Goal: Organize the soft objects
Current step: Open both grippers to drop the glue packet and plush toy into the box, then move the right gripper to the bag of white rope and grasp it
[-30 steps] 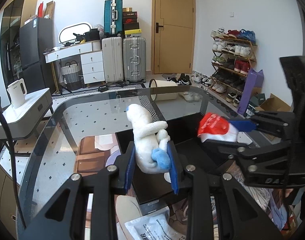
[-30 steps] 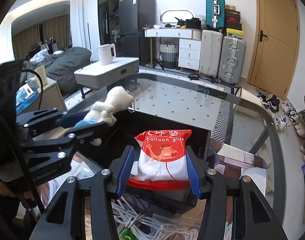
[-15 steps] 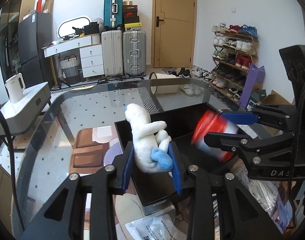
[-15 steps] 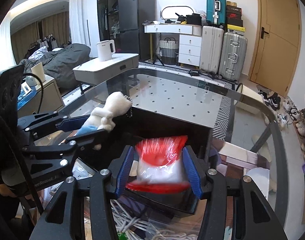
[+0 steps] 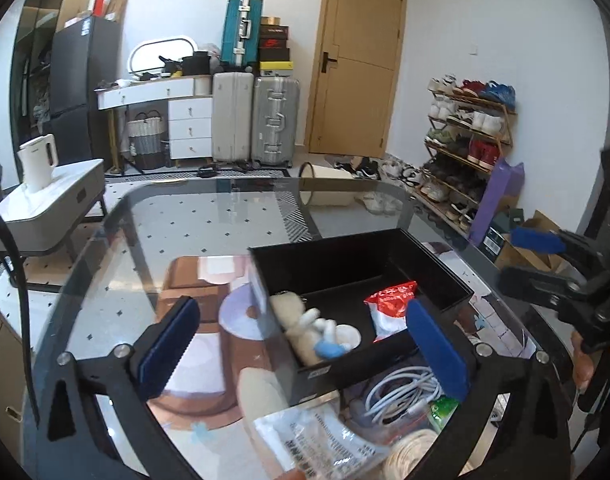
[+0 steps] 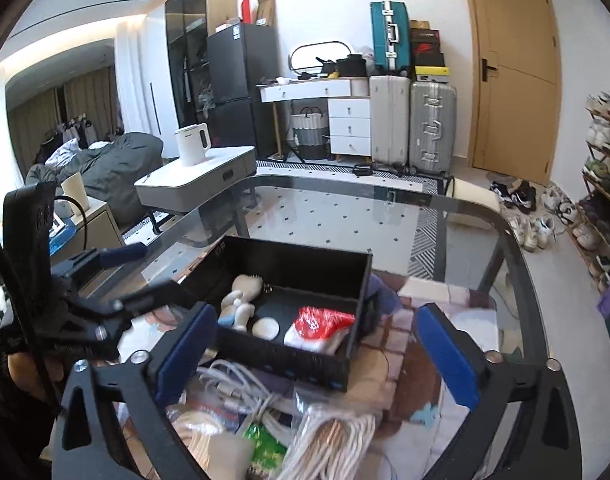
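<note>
Inside the black box (image 5: 433, 276) on the glass table (image 5: 209, 220) now lie one white plush toy (image 5: 305, 326) and one red-and-white packet (image 5: 389, 310), each dropped from the tongs that pinched it a second ago. Between them sits one small white disc (image 6: 265, 327). The left gripper (image 5: 301, 348) and right gripper (image 6: 315, 346) both hang spread wide and empty, pulled back above the box.

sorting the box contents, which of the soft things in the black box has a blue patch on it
The white plush toy, lying at the left side of the black box. The red-and-white balloon glue packet at the right has no blue.
</note>
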Action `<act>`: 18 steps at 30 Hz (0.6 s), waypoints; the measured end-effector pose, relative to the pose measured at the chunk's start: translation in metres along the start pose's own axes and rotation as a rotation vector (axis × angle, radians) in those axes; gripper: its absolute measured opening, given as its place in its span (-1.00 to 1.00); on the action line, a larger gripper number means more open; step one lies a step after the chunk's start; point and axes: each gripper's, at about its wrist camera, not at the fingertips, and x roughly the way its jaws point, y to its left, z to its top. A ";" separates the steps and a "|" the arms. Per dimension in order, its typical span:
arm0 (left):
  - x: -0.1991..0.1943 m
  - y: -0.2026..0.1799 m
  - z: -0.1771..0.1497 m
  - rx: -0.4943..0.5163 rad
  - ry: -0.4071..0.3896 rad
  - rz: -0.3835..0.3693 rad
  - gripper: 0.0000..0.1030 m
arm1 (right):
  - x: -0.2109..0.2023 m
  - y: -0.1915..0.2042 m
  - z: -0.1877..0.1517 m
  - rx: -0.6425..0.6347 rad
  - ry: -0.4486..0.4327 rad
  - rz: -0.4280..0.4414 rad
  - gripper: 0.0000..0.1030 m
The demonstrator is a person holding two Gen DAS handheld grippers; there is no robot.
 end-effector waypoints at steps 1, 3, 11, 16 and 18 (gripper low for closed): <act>-0.005 0.002 0.000 -0.003 -0.001 0.004 1.00 | -0.004 -0.001 -0.003 0.004 0.001 -0.002 0.99; -0.012 0.005 -0.001 -0.002 -0.005 0.009 1.00 | -0.012 -0.001 -0.010 0.010 0.006 -0.007 0.99; -0.028 0.007 -0.009 0.019 0.003 0.048 1.00 | -0.028 -0.005 -0.038 0.062 0.020 -0.025 0.99; -0.029 0.006 -0.020 0.032 0.020 0.062 1.00 | -0.037 -0.009 -0.047 0.092 0.018 -0.046 0.99; -0.029 0.005 -0.024 0.036 0.030 0.062 1.00 | -0.039 -0.010 -0.050 0.100 0.019 -0.053 0.99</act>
